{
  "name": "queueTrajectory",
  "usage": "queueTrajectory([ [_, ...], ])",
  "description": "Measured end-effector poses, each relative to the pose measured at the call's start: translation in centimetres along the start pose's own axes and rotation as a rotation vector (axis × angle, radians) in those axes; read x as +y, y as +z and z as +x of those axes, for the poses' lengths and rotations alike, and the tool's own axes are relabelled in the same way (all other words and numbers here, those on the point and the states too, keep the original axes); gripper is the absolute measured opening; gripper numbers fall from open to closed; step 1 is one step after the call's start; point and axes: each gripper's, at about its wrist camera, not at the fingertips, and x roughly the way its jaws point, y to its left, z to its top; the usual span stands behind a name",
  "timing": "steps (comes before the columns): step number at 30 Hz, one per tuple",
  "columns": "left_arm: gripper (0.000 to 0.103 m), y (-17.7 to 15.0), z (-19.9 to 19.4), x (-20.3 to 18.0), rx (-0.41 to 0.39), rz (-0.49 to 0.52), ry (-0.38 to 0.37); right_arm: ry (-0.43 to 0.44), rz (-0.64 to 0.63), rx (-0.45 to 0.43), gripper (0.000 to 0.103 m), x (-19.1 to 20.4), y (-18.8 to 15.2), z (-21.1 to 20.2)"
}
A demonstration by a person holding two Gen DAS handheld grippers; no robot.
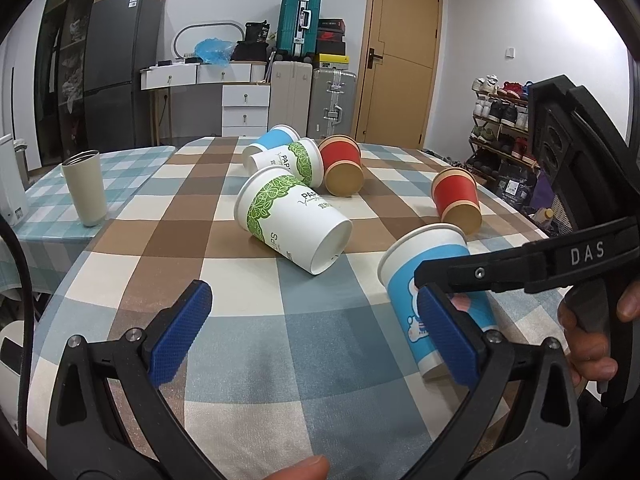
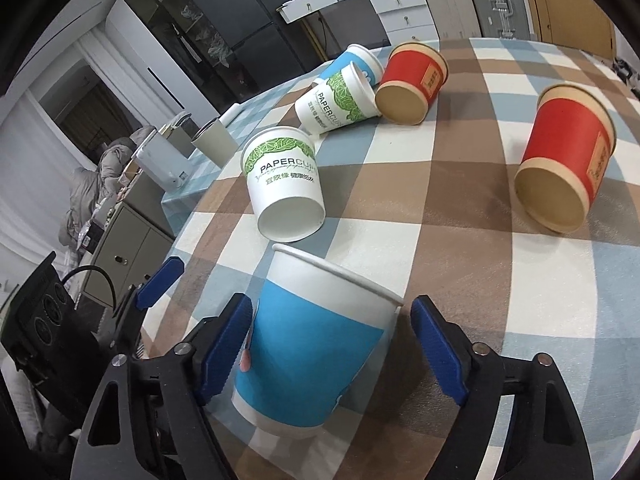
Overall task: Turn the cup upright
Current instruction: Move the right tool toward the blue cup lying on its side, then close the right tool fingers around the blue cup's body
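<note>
A blue and white paper cup (image 2: 316,344) stands between the fingers of my right gripper (image 2: 332,356), rim up and tilted. The jaws are open: the left pad is near its side, the right pad stands apart. The same cup (image 1: 436,296) shows in the left wrist view, with the right gripper's finger across it. My left gripper (image 1: 312,332) is open and empty over the checked tablecloth (image 1: 256,344), left of that cup. Several other paper cups lie on their sides: a green-leaf one (image 1: 288,222), a red one (image 1: 458,200).
Further back lie another green-leaf cup (image 1: 294,162), a red cup (image 1: 342,166) and a blue cup (image 1: 270,144). A steel tumbler (image 1: 86,186) stands upright on the left. The table edge runs along the right, with a shoe rack (image 1: 500,120) beyond.
</note>
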Motion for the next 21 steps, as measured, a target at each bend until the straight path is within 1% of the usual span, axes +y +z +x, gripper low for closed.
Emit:
queueTrajectory([
  [6, 0.102, 0.0, 0.0, -0.1, -0.001, 0.001, 0.001, 0.021, 0.016, 0.003, 0.076, -0.3, -0.1, -0.1],
  [10, 0.102, -0.1, 0.0, -0.1, -0.001, 0.003, 0.001, 0.004, -0.006, -0.014, 0.075, -0.1, -0.3, -0.6],
  [12, 0.102, -0.1, 0.0, -0.1, -0.001, 0.003, 0.002, -0.034, -0.048, -0.054, 0.074, 0.3, -0.6, -1.2],
  [13, 0.102, -0.1, -0.1, -0.1, -0.001, 0.003, 0.002, -0.042, -0.068, -0.072, 0.065, 0.6, -0.7, -1.5],
  [14, 0.102, 0.0, 0.0, 0.0, -0.001, 0.003, 0.001, -0.059, -0.09, -0.084, 0.065, 0.7, -0.8, -1.7],
  [16, 0.102, -0.1, -0.1, -0.1, -0.001, 0.003, 0.002, -0.125, -0.142, -0.133, 0.065, 1.3, -1.2, -2.4],
  [19, 0.102, -0.1, -0.1, -0.1, -0.002, 0.004, 0.002, -0.184, -0.206, -0.184, 0.065, 1.8, -1.8, -3.0],
  [21, 0.102, -0.1, -0.1, -0.1, -0.002, 0.004, 0.002, -0.208, -0.238, -0.207, 0.065, 2.0, -2.0, -3.2],
])
